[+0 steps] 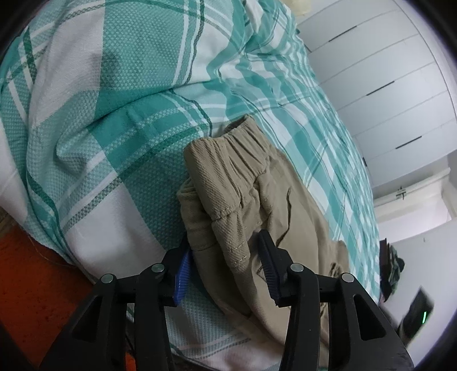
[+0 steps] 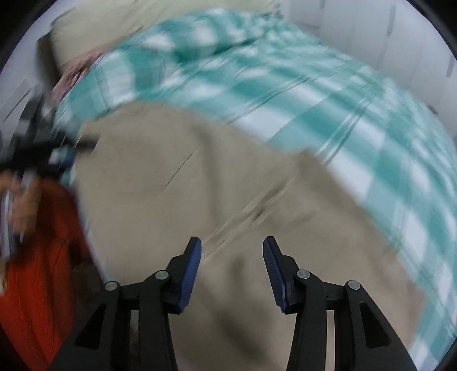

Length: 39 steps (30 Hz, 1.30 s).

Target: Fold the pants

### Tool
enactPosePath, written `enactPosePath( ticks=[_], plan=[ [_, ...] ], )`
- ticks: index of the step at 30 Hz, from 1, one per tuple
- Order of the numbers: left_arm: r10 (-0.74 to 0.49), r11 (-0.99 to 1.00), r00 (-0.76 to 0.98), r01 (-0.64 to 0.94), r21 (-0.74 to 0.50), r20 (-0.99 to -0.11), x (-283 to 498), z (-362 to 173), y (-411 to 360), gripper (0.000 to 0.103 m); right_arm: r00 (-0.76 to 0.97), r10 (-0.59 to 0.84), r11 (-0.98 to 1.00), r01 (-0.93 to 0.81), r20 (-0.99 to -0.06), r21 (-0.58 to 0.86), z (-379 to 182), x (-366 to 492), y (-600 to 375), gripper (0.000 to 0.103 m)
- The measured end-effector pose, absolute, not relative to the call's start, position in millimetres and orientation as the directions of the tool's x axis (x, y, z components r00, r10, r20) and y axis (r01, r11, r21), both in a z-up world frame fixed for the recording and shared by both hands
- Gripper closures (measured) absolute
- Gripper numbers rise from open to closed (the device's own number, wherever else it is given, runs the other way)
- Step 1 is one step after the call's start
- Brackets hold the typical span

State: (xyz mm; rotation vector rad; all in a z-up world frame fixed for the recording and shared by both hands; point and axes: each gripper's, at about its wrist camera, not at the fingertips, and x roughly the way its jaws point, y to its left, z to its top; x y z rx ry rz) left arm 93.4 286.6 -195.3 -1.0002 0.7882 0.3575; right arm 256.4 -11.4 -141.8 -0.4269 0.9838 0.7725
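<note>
Tan pants lie on a bed with a teal and white plaid cover. Their elastic waistband points away from me, and a folded corner of the waist sits between the jaws of my left gripper, which stands open around the cloth without pinching it. In the blurred right wrist view the tan pants spread wide below my right gripper, which is open and empty above the fabric. The left gripper shows at the far left there, at the pants' edge.
The bed edge drops to an orange-red floor at the lower left. White wardrobe doors stand beyond the bed. A dark pile of clothes sits at the right. A pillow lies at the bed's far end.
</note>
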Motion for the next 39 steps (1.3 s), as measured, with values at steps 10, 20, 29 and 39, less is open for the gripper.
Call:
enactPosePath(
  ticks=[10,20,29,39],
  plan=[
    [-0.056,0.532,0.690,-0.591,-0.606,-0.722,93,-191,285,0.066,0.303,0.194,0.795,-0.606,-0.933,-0.032,-208,336,15,0.054],
    [-0.054,0.505,0.720,-0.579,-0.641,-0.692,91,-191,290,0.080,0.232,0.343,0.638,-0.769,-0.910,0.044,-191,220,2,0.049],
    [0.023,0.642,0.766,-0.503,-0.578,-0.642,90,-129,253,0.088,0.423,0.467,0.705,-0.708,-0.777,0.039,-123,183,-112,0.052],
    [-0.274,0.900,0.805,0.021,-0.436,-0.527,175,3,32,0.088,0.667,0.294,0.955,-0.183,-0.685,0.232,-125,203,-316,0.047]
  ],
)
